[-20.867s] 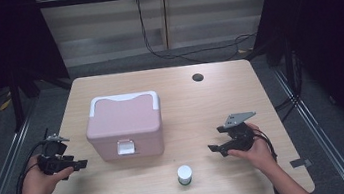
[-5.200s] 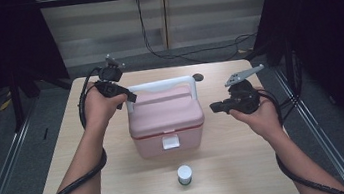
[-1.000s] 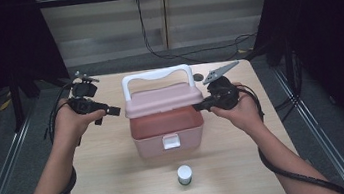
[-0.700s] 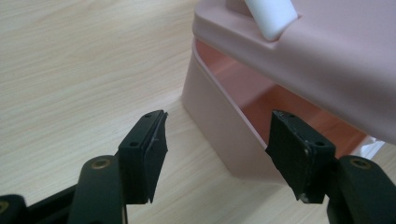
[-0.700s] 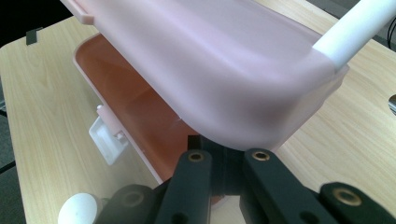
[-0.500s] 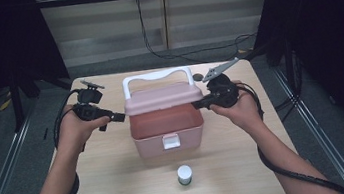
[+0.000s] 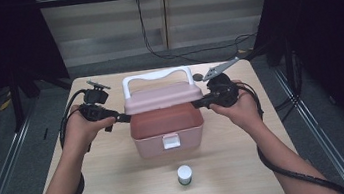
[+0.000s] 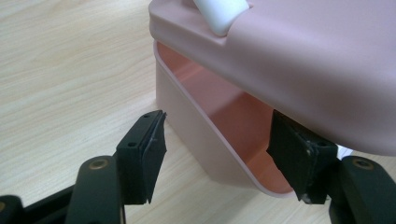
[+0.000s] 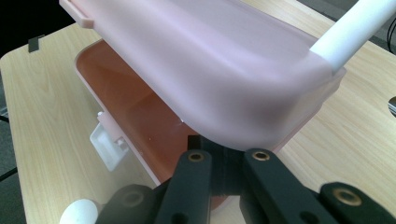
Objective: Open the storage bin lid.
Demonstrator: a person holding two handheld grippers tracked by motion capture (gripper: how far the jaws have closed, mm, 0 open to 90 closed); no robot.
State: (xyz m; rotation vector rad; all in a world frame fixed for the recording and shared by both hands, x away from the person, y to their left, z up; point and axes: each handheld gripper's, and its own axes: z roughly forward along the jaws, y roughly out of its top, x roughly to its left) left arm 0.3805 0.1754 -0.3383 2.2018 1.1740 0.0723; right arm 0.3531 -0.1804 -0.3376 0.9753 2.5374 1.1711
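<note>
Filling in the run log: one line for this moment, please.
pink box lid: raised, tilted open | right gripper: shut under lid edge | left gripper: open at lid's other end | small white jar: on table, outside box

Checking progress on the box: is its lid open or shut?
Open: the pink lid is raised off the box, showing the inside wall beneath it.

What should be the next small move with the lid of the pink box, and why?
Probably tilt the lid further back. It is only half raised above the pink box; the right gripper, shut, props its edge, while the left gripper stands open at the other side, not gripping.
</note>
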